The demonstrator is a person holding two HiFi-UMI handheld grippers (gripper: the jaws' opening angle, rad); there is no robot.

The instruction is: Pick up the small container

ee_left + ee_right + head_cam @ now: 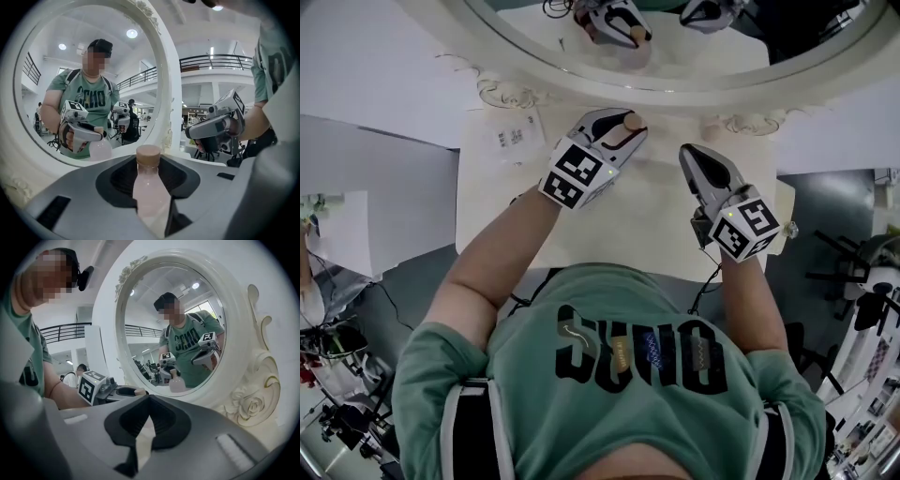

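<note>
Grippers number two. The left gripper point(621, 129) has its jaws clamped on the one small bottle point(149, 183), pale pink with a tan cap, at the 12 o'clock edge of the single cream table point(647, 225), just before the one round white mirror point(675, 82). The right gripper point(694, 159), at the left one's 3 o'clock, has its jaws closed together on nothing. One printed sheet point(514, 137) lies at the table's 10 o'clock.

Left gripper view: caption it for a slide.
Left gripper grips a small tan-capped bottle before an ornate white mirror.
</note>
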